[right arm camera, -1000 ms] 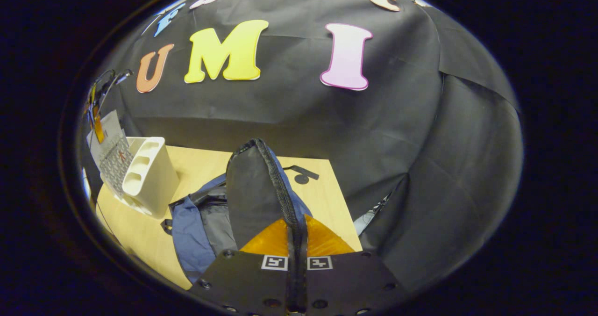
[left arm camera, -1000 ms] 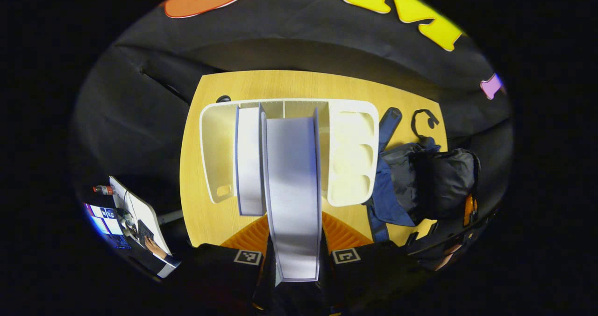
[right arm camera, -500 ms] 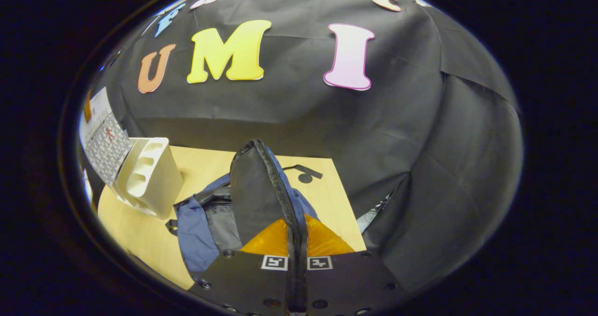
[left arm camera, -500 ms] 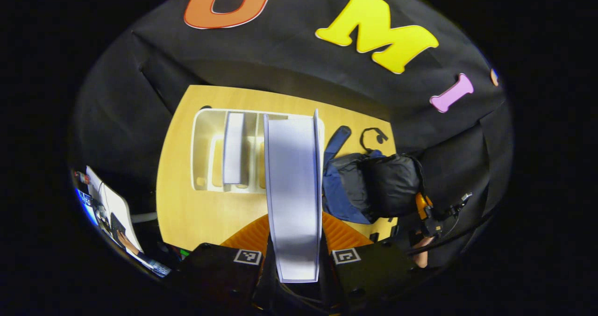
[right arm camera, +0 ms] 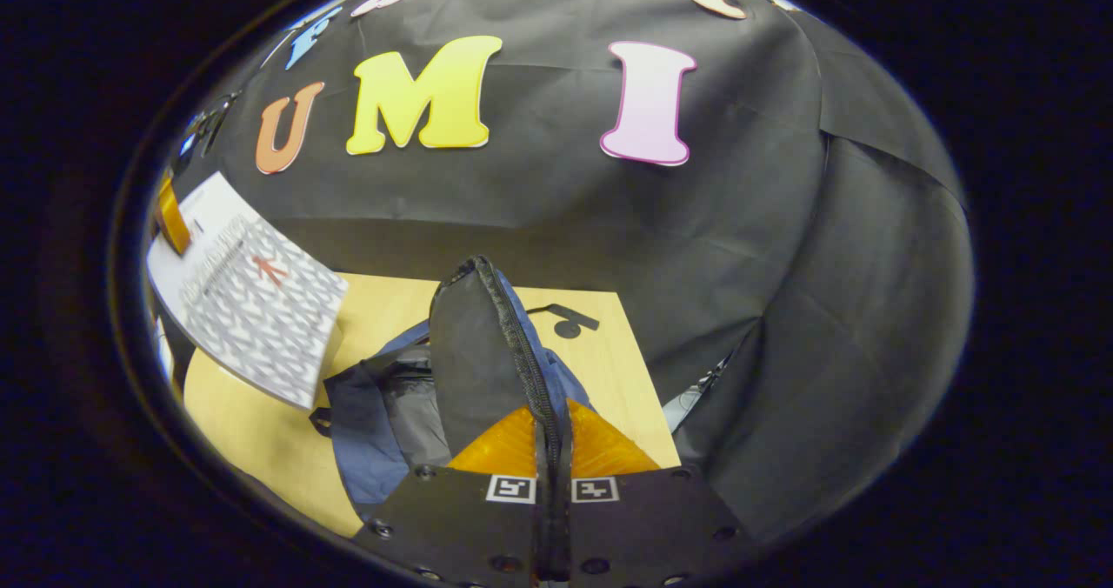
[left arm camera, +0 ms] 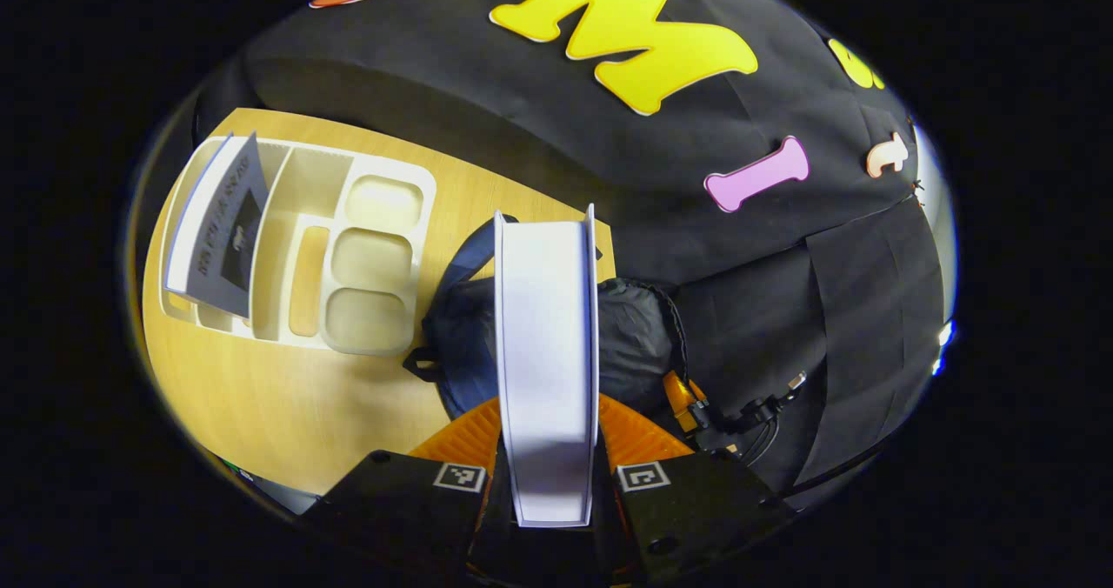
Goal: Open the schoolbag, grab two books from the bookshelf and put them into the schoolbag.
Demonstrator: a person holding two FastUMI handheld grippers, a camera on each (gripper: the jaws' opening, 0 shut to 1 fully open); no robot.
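- Right now my left tongs (left arm camera: 548, 449) pinch 1 book (left arm camera: 546, 344) by its lower end, both orange fingers (left arm camera: 461, 436) pressed against its covers.
- Seen edge-on in the left gripper view, that book stands out along the fingers, its white page block facing the camera.
- It hangs in the air above the schoolbag (left arm camera: 639, 344), whose dark fabric shows on both sides of it.
- In the right gripper view the same book (right arm camera: 252, 305) appears at the left, tilted, with a grey patterned cover, over the table's left part and just beside the bag.
- My right tongs (right arm camera: 552, 444) are pressed together on the schoolbag flap (right arm camera: 474, 353), pinching the zipper edge and holding the flap upright.
- Below the flap the schoolbag's (right arm camera: 374, 431) blue and grey body lies slumped on the wooden table (right arm camera: 609, 370).
- On the table's left, in the left gripper view, the white bookshelf (left arm camera: 348, 249) holds 1 more book (left arm camera: 222, 227), leaning in a left compartment.
- Its 3 rounded pockets face the bag; shelf and bag are near but apart.
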